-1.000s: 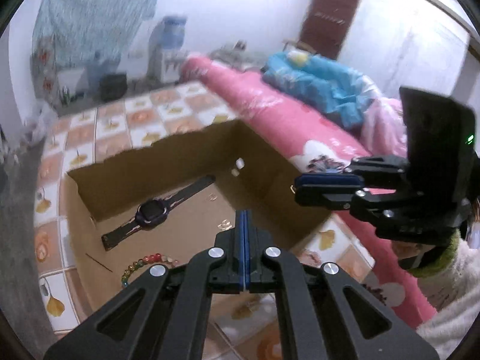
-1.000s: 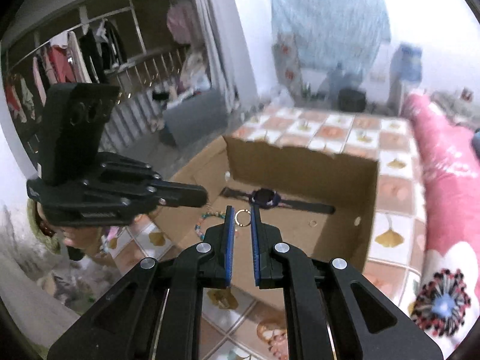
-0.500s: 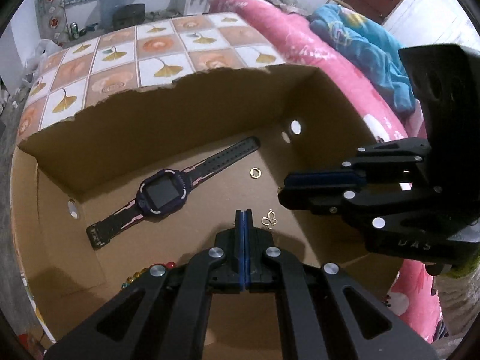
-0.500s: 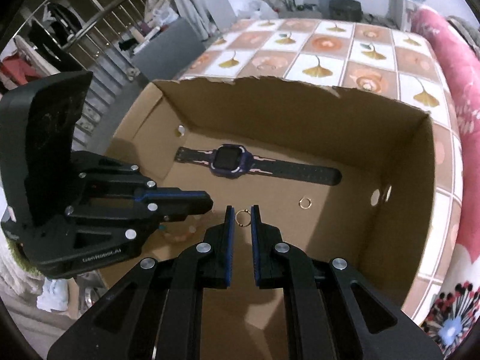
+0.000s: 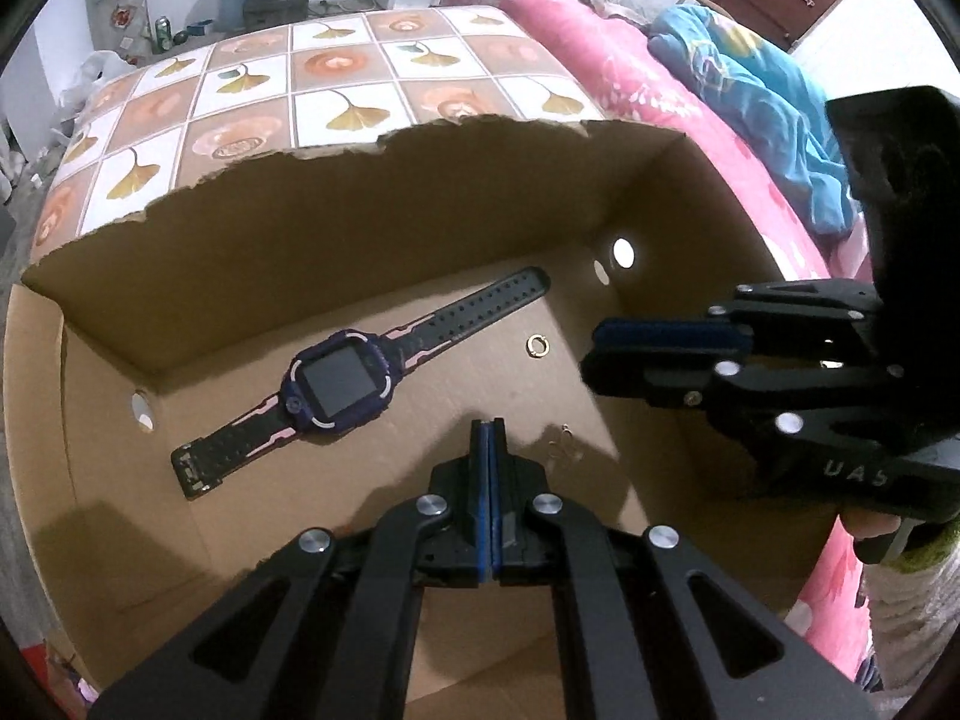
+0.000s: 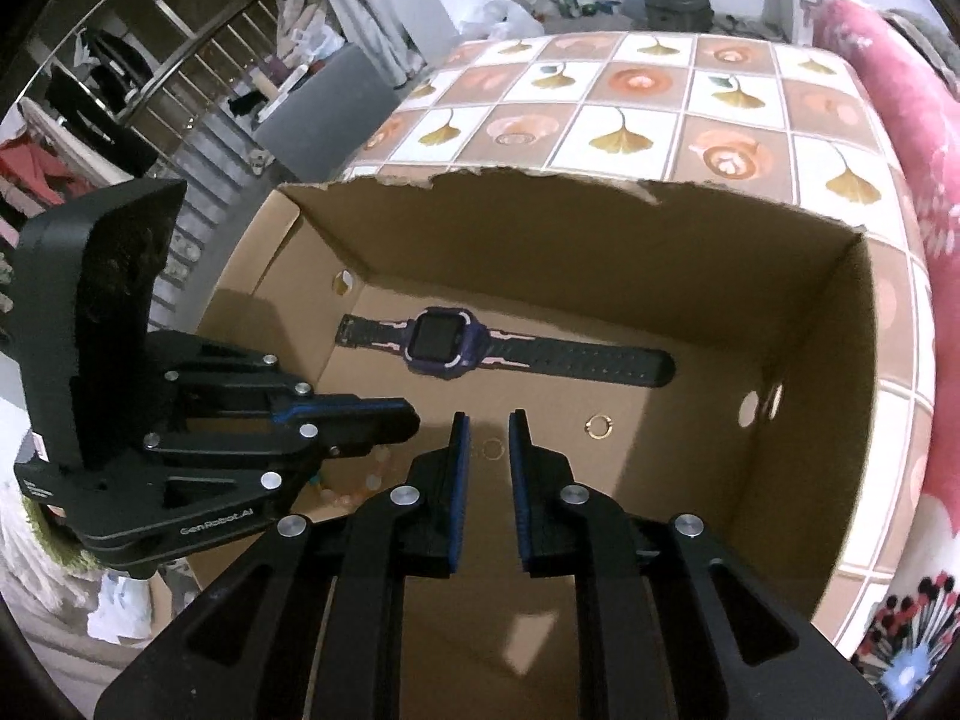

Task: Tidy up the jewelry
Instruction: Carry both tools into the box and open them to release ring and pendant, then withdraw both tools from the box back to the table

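An open cardboard box (image 5: 372, 192) (image 6: 840, 360) holds the jewelry. A purple watch (image 5: 339, 384) (image 6: 441, 342) with a dark strap lies flat on its floor. A small gold ring (image 5: 538, 346) (image 6: 599, 426) lies to the right of the watch. A second thin ring (image 6: 493, 449) lies on the floor just ahead of my right gripper (image 6: 487, 438), which is slightly open and empty. It shows faintly in the left wrist view (image 5: 561, 441). A bead bracelet (image 6: 360, 480) lies partly hidden under my left gripper (image 5: 487, 438), which is shut and empty.
The box stands on a tiled table (image 5: 336, 96) (image 6: 630, 96). A pink bed (image 5: 600, 54) with a blue blanket (image 5: 750, 96) runs along the right. A railing with clothes (image 6: 120, 90) is at the left.
Both grippers have tilted down and come lower into the box. The right gripper's jaws have opened a little wider over the thin ring.
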`<action>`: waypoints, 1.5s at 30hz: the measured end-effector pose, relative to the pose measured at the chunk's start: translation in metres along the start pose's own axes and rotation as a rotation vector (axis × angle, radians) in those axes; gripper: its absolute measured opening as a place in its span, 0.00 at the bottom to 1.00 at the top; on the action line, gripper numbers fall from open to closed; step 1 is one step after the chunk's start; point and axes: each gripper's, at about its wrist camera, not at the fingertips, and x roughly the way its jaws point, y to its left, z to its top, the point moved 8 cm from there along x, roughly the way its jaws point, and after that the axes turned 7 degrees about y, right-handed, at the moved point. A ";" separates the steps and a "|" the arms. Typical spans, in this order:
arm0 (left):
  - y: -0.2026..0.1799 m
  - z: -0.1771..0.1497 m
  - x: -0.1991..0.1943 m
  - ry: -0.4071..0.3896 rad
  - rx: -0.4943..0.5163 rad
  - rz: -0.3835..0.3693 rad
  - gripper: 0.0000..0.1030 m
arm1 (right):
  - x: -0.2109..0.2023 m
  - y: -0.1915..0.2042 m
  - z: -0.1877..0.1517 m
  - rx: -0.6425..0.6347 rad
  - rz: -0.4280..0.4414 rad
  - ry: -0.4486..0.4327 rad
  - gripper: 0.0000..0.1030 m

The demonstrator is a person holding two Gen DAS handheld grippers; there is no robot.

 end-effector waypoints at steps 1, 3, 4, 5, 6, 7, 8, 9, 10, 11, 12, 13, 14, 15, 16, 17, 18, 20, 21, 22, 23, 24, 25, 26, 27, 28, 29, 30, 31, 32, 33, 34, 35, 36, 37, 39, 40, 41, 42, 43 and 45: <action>0.000 0.000 -0.001 -0.008 0.001 0.003 0.01 | -0.003 0.000 0.000 0.000 -0.002 -0.005 0.15; 0.000 0.001 -0.004 -0.022 0.005 0.013 0.04 | -0.009 0.000 0.000 0.002 -0.007 -0.021 0.19; -0.002 0.001 -0.009 -0.038 0.010 0.018 0.07 | -0.013 0.000 0.000 0.005 -0.007 -0.032 0.23; -0.003 0.001 -0.013 -0.054 0.013 0.021 0.13 | -0.019 0.000 0.000 0.008 -0.003 -0.048 0.27; -0.005 0.000 -0.019 -0.076 0.019 0.026 0.21 | -0.026 0.001 0.000 0.010 -0.002 -0.065 0.29; -0.007 -0.001 -0.024 -0.091 0.025 0.032 0.24 | -0.033 0.002 -0.001 0.010 -0.002 -0.081 0.31; -0.010 -0.003 -0.031 -0.114 0.039 0.043 0.32 | -0.039 0.004 -0.002 0.009 -0.003 -0.097 0.33; -0.014 -0.006 -0.041 -0.140 0.055 0.058 0.41 | -0.048 0.005 -0.004 0.006 -0.006 -0.118 0.34; -0.016 -0.008 -0.048 -0.160 0.066 0.071 0.45 | -0.054 0.007 -0.006 0.003 -0.008 -0.134 0.35; -0.019 -0.011 -0.057 -0.184 0.078 0.088 0.52 | -0.064 0.010 -0.009 -0.001 -0.014 -0.157 0.36; -0.022 -0.018 -0.069 -0.216 0.094 0.108 0.56 | -0.071 0.011 -0.012 -0.004 -0.018 -0.173 0.37; -0.025 -0.022 -0.077 -0.235 0.103 0.117 0.58 | -0.082 0.014 -0.018 -0.009 -0.020 -0.201 0.40; -0.028 -0.030 -0.088 -0.263 0.114 0.128 0.62 | -0.092 0.018 -0.025 -0.013 -0.019 -0.226 0.43; -0.031 -0.038 -0.098 -0.288 0.125 0.134 0.66 | -0.098 0.020 -0.030 -0.014 -0.020 -0.244 0.45; -0.033 -0.046 -0.105 -0.305 0.130 0.134 0.69 | -0.109 0.023 -0.040 -0.018 -0.022 -0.270 0.48; -0.035 -0.055 -0.113 -0.325 0.133 0.132 0.72 | -0.117 0.027 -0.049 -0.023 -0.027 -0.291 0.51; -0.037 -0.063 -0.119 -0.341 0.133 0.129 0.75 | -0.123 0.028 -0.057 -0.026 -0.032 -0.306 0.53; -0.040 -0.086 -0.133 -0.373 0.135 0.124 0.79 | -0.135 0.033 -0.080 -0.029 -0.050 -0.345 0.59; -0.041 -0.094 -0.136 -0.383 0.137 0.123 0.81 | -0.139 0.036 -0.092 -0.032 -0.053 -0.358 0.61; -0.043 -0.105 -0.140 -0.398 0.140 0.125 0.82 | -0.141 0.039 -0.102 -0.030 -0.054 -0.369 0.63; -0.044 -0.115 -0.143 -0.410 0.141 0.129 0.84 | -0.141 0.039 -0.110 -0.025 -0.055 -0.376 0.66; -0.045 -0.124 -0.145 -0.423 0.141 0.131 0.86 | -0.140 0.041 -0.124 -0.012 -0.057 -0.387 0.67; -0.047 -0.137 -0.146 -0.435 0.140 0.125 0.87 | -0.138 0.042 -0.134 0.000 -0.054 -0.392 0.69; -0.048 -0.145 -0.144 -0.436 0.139 0.121 0.89 | -0.135 0.042 -0.141 0.010 -0.051 -0.393 0.71; -0.048 -0.151 -0.143 -0.436 0.137 0.119 0.89 | -0.130 0.041 -0.154 0.031 -0.052 -0.393 0.71; -0.048 -0.160 -0.138 -0.434 0.131 0.114 0.90 | -0.125 0.040 -0.164 0.049 -0.059 -0.391 0.72; -0.049 -0.168 -0.131 -0.425 0.125 0.110 0.91 | -0.117 0.038 -0.173 0.072 -0.069 -0.382 0.73; -0.050 -0.174 -0.121 -0.407 0.118 0.110 0.92 | -0.109 0.036 -0.183 0.095 -0.083 -0.369 0.74; -0.051 -0.180 -0.113 -0.391 0.113 0.112 0.92 | -0.102 0.034 -0.191 0.113 -0.092 -0.359 0.74; -0.052 -0.185 -0.102 -0.370 0.109 0.115 0.92 | -0.092 0.032 -0.199 0.133 -0.105 -0.341 0.77; -0.052 -0.190 -0.095 -0.357 0.107 0.118 0.92 | -0.085 0.030 -0.204 0.146 -0.122 -0.328 0.78; -0.051 -0.195 -0.079 -0.334 0.100 0.134 0.92 | -0.073 0.027 -0.213 0.167 -0.157 -0.306 0.78; -0.049 -0.198 -0.068 -0.318 0.093 0.154 0.92 | -0.061 0.023 -0.218 0.189 -0.188 -0.280 0.78; -0.048 -0.202 -0.057 -0.301 0.088 0.176 0.92 | -0.049 0.019 -0.224 0.215 -0.210 -0.254 0.79; -0.045 -0.204 -0.044 -0.284 0.085 0.199 0.92 | -0.039 0.016 -0.229 0.242 -0.217 -0.232 0.78; -0.038 -0.207 -0.026 -0.245 0.074 0.240 0.92 | -0.019 0.008 -0.237 0.282 -0.243 -0.181 0.79; -0.034 -0.209 -0.013 -0.217 0.069 0.266 0.92 | -0.014 0.008 -0.240 0.290 -0.256 -0.167 0.79; -0.030 -0.209 -0.005 -0.201 0.068 0.276 0.92 | -0.007 0.006 -0.242 0.294 -0.278 -0.151 0.79; -0.027 -0.209 0.000 -0.188 0.066 0.279 0.92 | -0.002 0.006 -0.243 0.292 -0.297 -0.141 0.79; -0.024 -0.210 0.007 -0.171 0.061 0.283 0.92 | 0.003 0.005 -0.244 0.285 -0.329 -0.129 0.79; -0.019 -0.211 0.015 -0.149 0.044 0.309 0.92 | 0.007 0.007 -0.242 0.250 -0.384 -0.127 0.85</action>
